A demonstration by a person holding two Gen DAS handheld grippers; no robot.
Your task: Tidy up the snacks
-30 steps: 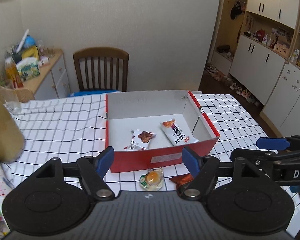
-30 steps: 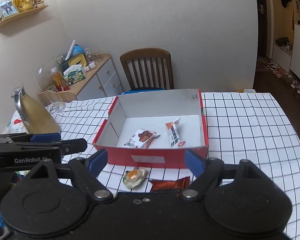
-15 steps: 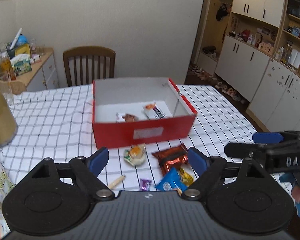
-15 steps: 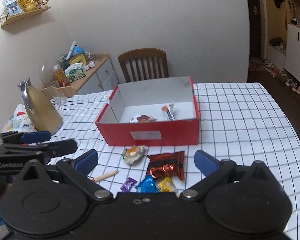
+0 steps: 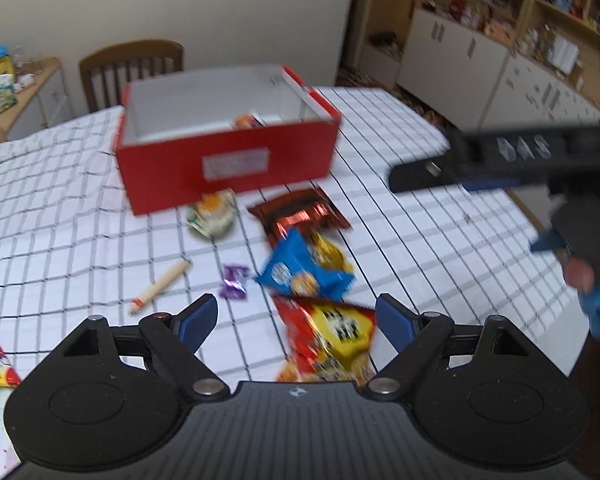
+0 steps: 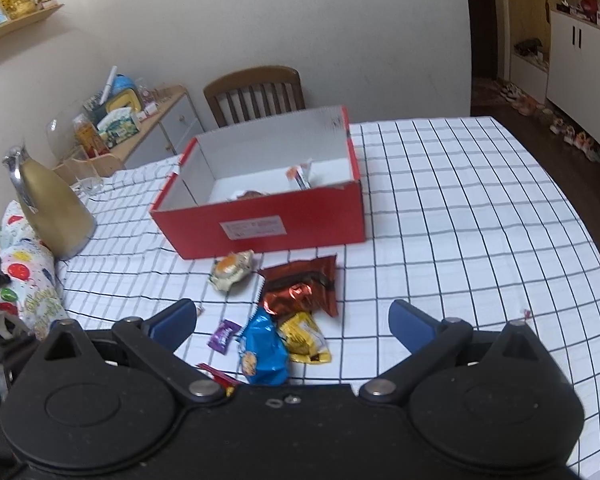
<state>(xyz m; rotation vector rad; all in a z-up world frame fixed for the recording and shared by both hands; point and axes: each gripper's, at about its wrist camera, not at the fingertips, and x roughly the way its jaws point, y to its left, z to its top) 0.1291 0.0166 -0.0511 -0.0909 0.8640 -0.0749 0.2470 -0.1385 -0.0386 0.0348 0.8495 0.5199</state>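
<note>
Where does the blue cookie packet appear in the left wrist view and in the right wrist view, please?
Left wrist view: the blue cookie packet lies just right of centre, above the red and yellow bag.
Right wrist view: it lies low, left of centre, at the camera housing's edge.
Shared landmark: the red box, with the copper foil packet between box and blue packet.

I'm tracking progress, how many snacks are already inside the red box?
2: one white-and-orange packet right of centre, one brown-topped packet mid-box just behind the front wall, which may hide more.
</note>
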